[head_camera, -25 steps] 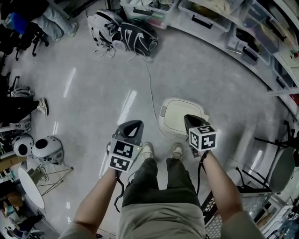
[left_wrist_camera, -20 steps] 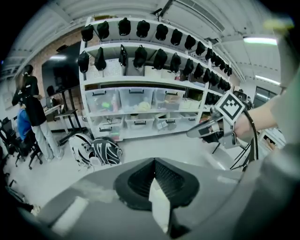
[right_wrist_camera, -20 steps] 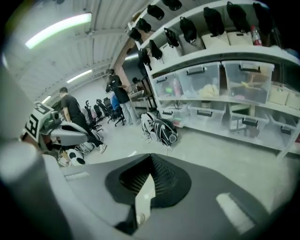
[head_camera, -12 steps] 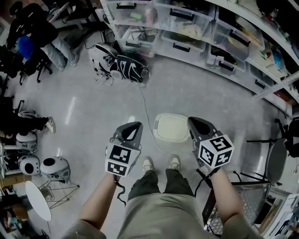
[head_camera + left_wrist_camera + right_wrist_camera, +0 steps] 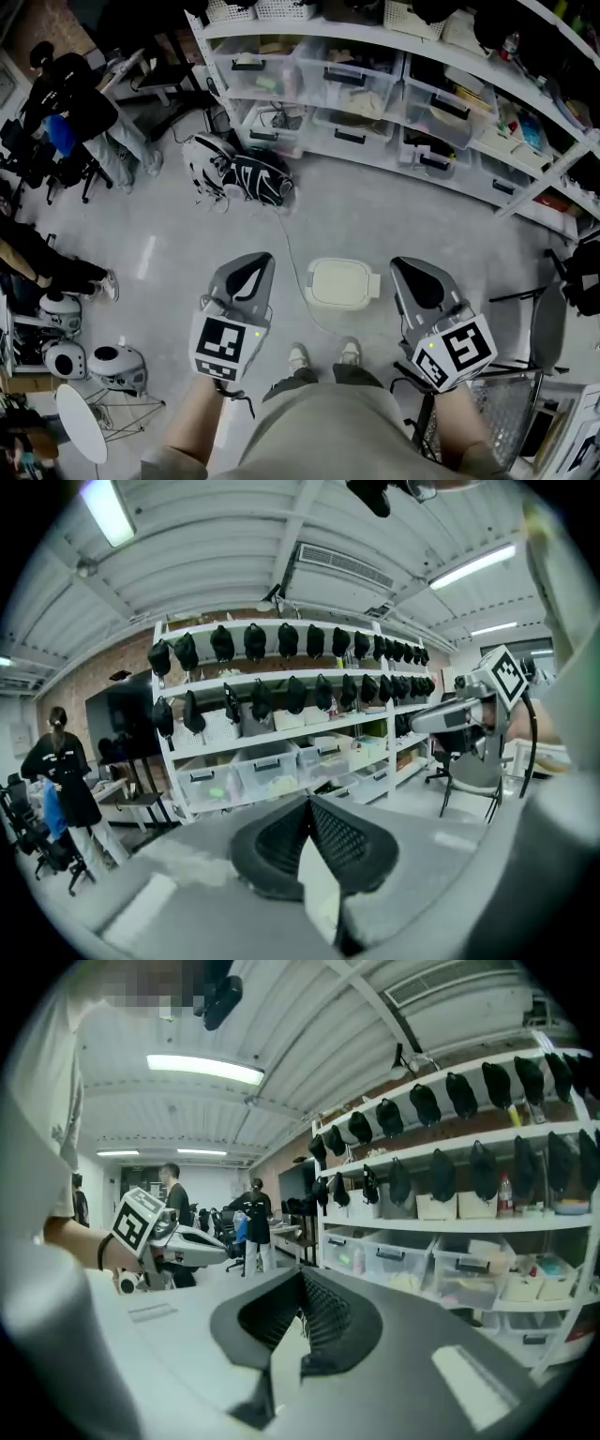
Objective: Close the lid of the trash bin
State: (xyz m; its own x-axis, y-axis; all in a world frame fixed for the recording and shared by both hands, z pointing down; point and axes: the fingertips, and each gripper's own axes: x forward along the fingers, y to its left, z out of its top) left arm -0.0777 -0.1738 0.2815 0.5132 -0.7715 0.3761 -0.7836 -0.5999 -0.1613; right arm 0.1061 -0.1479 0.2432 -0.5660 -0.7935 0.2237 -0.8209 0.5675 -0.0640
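Note:
The white trash bin (image 5: 339, 283) stands on the floor just ahead of the person's shoes, and its lid lies flat on top. My left gripper (image 5: 249, 266) hangs in the air to the bin's left, apart from it, with its jaws shut on nothing. My right gripper (image 5: 416, 273) hovers to the bin's right, also shut and empty. In the left gripper view, the left gripper (image 5: 309, 810) points at the shelves, level with the room, and the bin is out of sight. The right gripper (image 5: 302, 1285) likewise faces the shelving, with no bin in its view.
White shelving with clear storage bins (image 5: 356, 94) runs along the back. A black-and-white bag (image 5: 242, 174) lies on the floor, and a cable (image 5: 292, 262) runs from it past the bin. A chair (image 5: 551, 330) stands at the right, helmets (image 5: 112, 367) at the left, and people (image 5: 70, 98) stand far left.
The head view has swung upward, bringing the shelves into sight. Both grippers have moved apart and away from the bin, which now sits between them.

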